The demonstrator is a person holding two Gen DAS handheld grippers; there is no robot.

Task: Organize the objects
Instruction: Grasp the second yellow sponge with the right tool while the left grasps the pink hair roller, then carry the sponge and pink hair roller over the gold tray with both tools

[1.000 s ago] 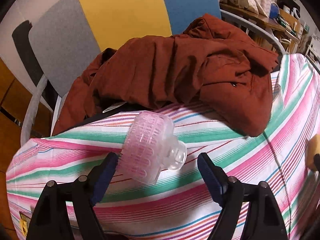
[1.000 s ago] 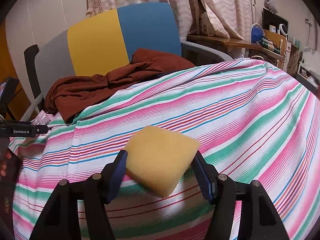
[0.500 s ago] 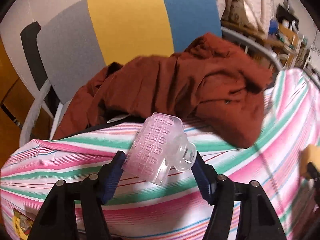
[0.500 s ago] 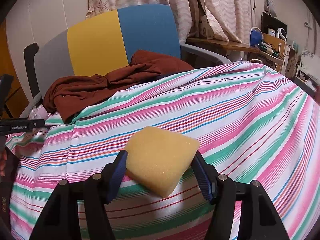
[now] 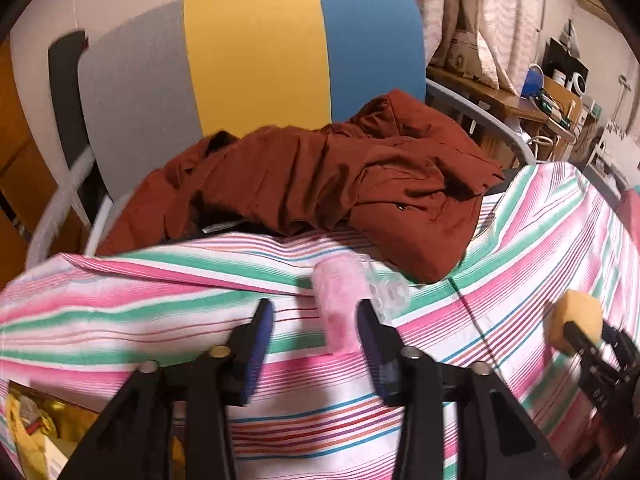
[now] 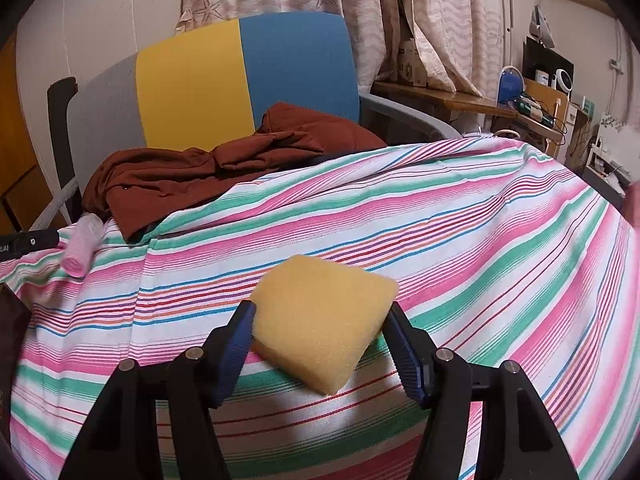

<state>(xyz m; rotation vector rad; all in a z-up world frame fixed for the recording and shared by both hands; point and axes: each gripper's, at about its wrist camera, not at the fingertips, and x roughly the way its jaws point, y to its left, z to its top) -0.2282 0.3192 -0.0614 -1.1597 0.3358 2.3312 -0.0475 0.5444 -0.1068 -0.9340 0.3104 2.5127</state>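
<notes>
I am picking things up. My right jaws hold the yellow sponge (image 6: 320, 320). My left jaws have just been closing round the pink bottle (image 5: 340, 308). It is blurry, so I cannot tell if they grip it. I think they must squeeze tight before I lift.

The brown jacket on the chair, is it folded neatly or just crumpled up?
Crumpled. The brown jacket lies in a loose, wrinkled heap on the chair, and part of it spills onto the striped cloth.

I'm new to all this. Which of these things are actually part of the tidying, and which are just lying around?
Part of the job:
- yellow sponge, clamped in the right gripper
- pink plastic roller

Just lying about:
- rust-brown garment
- striped cloth
- grey, yellow and blue chair
- cluttered desk
</notes>
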